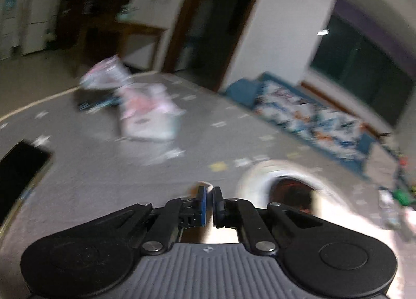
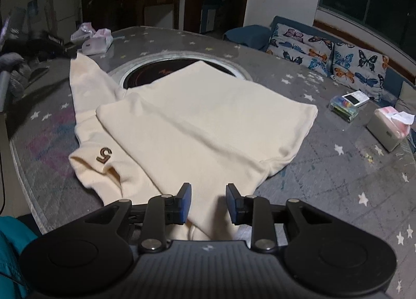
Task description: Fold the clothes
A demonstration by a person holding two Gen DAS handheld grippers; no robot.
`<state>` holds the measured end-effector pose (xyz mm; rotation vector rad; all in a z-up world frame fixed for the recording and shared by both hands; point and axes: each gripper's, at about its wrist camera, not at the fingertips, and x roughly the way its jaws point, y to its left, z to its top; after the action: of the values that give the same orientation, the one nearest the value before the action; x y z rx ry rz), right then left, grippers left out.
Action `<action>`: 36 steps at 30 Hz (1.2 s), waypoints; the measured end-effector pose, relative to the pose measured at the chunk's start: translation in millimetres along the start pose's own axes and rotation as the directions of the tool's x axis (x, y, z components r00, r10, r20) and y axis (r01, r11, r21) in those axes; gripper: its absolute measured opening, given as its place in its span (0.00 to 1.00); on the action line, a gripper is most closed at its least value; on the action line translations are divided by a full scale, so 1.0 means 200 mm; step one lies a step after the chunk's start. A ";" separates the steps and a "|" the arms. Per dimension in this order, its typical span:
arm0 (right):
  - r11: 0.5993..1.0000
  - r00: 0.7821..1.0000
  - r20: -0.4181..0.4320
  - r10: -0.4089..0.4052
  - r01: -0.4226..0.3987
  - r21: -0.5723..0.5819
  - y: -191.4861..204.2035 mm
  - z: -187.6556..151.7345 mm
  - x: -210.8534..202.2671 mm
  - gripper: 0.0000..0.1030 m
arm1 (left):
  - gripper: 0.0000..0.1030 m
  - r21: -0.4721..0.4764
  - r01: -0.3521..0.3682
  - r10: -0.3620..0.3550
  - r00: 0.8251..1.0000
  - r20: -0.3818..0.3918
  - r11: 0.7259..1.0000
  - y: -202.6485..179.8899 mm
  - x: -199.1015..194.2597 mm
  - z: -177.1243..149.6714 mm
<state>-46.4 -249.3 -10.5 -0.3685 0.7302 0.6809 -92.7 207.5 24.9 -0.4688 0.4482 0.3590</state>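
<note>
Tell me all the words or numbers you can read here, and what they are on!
"5" in brown, seen rotated, on the cream garment, near its left edge.
White lettering on the black box at the far left of the table: too blurred to read.
Label on the white tissue pack: too small to read.
Left wrist view: blurred, nothing readable.

Both views are taken low along the fingers, over the star-patterned tablecloth [image 2: 325, 169]; its round opening [image 1: 291, 189] is shared.
</note>
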 end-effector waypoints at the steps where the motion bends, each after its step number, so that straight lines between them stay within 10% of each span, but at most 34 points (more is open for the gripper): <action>1: 1.000 1.000 0.004 -0.003 0.003 -0.001 0.00 0.00 0.00 0.28 | 0.05 0.013 0.051 -0.051 0.999 0.003 0.999 -0.07 -0.04 0.01; 5: 1.000 1.000 0.025 -0.005 0.005 0.017 -0.01 0.01 -0.03 0.28 | 0.05 0.086 0.255 -0.256 0.967 -0.004 0.963 -0.35 -0.18 -0.02; 10: 0.999 0.999 0.042 -0.010 0.008 0.035 -0.02 0.00 -0.04 0.28 | 0.05 0.132 0.475 -0.467 0.880 -0.084 0.870 -0.66 -0.25 -0.13; 18: 0.997 0.999 0.027 -0.025 0.022 0.075 -0.07 -0.03 -0.04 0.28 | 0.08 0.174 0.661 -0.589 0.737 -0.332 0.730 -1.00 -0.16 -0.49; 25: 0.992 0.998 0.025 -0.064 0.061 0.111 -0.13 -0.04 -0.07 0.28 | 0.09 0.273 0.645 -0.526 0.751 -0.399 0.714 -0.96 -0.13 -0.59; 31: 0.994 0.999 0.042 -0.017 0.012 0.113 -0.13 0.03 -0.04 0.27 | 0.13 0.332 0.506 -0.398 0.851 -0.343 0.796 -0.72 -0.07 -0.49; 36: 0.995 1.000 0.015 0.016 -0.017 0.094 -0.10 0.10 0.11 0.27 | 0.13 0.331 0.410 -0.305 0.895 -0.327 0.850 -0.51 0.00 -0.43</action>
<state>-10.8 -243.9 -9.9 -0.2709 0.7496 0.6616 -77.9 78.7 -7.8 -0.1967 0.6616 -0.1669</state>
